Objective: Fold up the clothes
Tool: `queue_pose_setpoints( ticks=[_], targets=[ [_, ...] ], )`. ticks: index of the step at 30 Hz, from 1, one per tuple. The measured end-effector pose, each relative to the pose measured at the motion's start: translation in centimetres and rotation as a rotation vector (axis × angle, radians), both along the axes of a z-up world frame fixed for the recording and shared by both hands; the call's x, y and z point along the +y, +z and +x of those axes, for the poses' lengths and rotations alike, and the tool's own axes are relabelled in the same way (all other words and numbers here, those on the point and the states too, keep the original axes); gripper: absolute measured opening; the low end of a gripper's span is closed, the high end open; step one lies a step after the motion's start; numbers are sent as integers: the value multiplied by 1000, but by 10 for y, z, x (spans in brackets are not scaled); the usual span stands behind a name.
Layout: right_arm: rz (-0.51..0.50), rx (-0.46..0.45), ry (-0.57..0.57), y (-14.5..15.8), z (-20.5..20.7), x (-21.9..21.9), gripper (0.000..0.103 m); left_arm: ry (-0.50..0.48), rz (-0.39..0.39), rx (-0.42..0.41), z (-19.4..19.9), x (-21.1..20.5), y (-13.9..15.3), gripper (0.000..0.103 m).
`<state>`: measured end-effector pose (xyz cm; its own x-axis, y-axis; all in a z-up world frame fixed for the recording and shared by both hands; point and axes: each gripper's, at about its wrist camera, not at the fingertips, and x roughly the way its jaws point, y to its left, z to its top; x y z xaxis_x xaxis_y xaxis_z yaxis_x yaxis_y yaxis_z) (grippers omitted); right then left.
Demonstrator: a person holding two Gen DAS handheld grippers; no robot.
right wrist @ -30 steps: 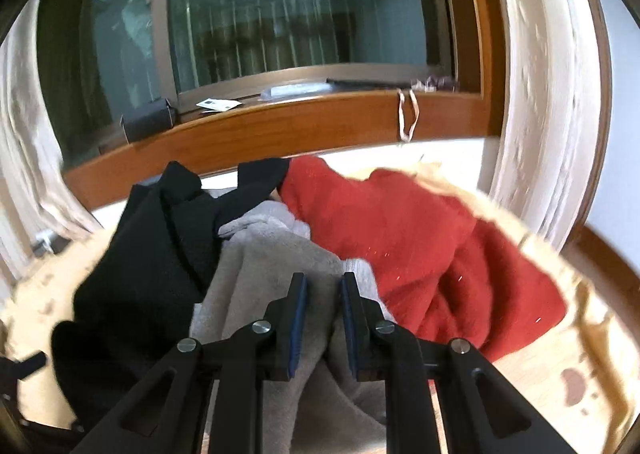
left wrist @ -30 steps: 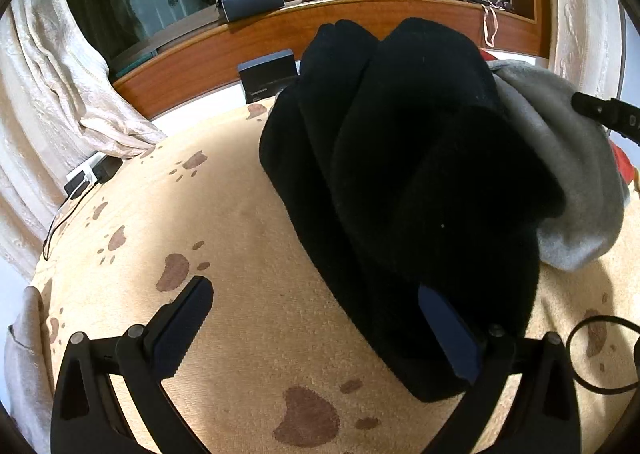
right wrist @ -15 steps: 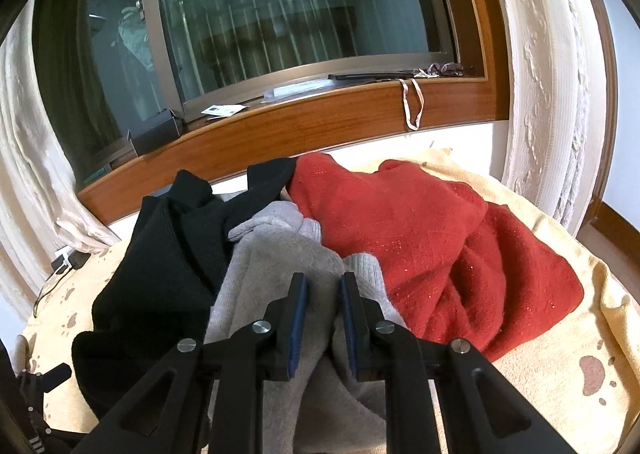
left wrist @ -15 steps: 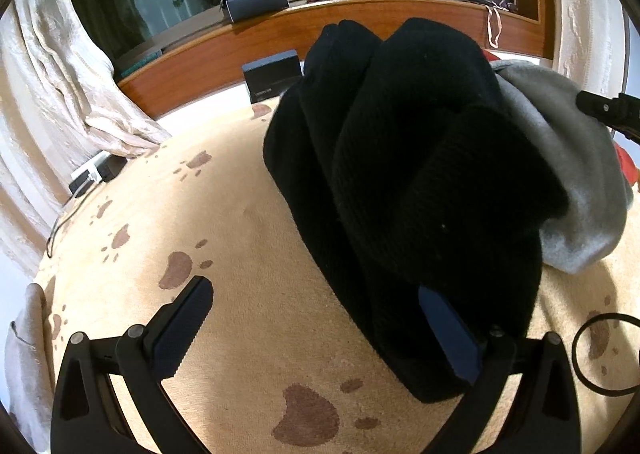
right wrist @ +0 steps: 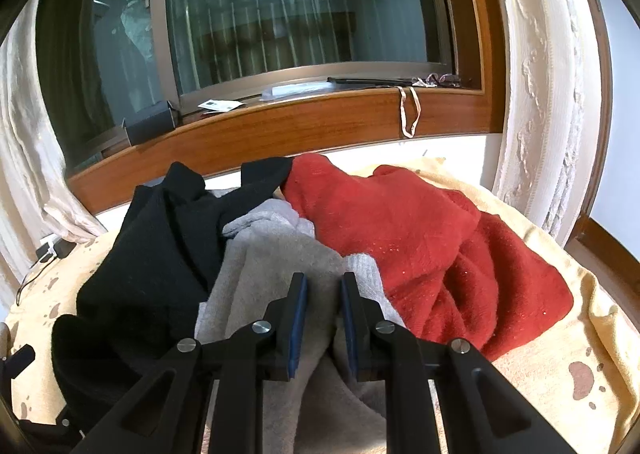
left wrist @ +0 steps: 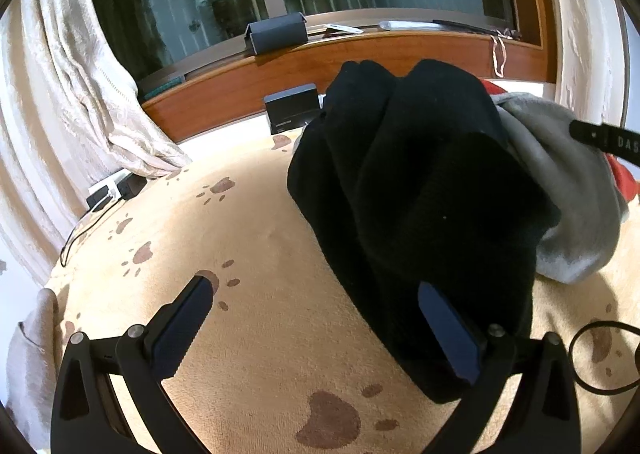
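Left wrist view: the left gripper (left wrist: 320, 328) hangs with jaws spread wide above the paw-print blanket (left wrist: 256, 238), its right finger against the black garment (left wrist: 424, 190). Right wrist view: the right gripper (right wrist: 323, 318) is pinched onto a fold of the grey garment (right wrist: 276, 254), lying between black and the red sweater (right wrist: 432, 246).

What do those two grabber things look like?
Both are black plastic. The left gripper has two long fingers with dark blue ridged pads and shiny round bolts. The right gripper looks the same: blue pads, silver bolts, triangle holes in its black arms. No sleeves or hands show.
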<state>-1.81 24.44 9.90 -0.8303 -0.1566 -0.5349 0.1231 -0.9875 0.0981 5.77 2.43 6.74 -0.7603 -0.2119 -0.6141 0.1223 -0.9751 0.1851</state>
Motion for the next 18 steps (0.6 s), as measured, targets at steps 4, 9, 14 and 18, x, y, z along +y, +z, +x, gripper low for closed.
queue_pose_setpoints(
  ticks=[4, 9, 14, 18],
  targets=[
    [9, -2, -2, -1, -1, -1, 19, 8, 11, 3, -1, -2, -2, 103],
    [14, -1, -5, -1, -2, -2, 19, 13, 12, -10, -3, -3, -8, 103],
    [22, 3, -7, -1, -1, -2, 19, 15, 17, -21, -3, -3, -10, 103],
    [22, 1, -9, -1, -1, -3, 19, 14, 19, -24, -2, -2, -10, 103]
  ],
)
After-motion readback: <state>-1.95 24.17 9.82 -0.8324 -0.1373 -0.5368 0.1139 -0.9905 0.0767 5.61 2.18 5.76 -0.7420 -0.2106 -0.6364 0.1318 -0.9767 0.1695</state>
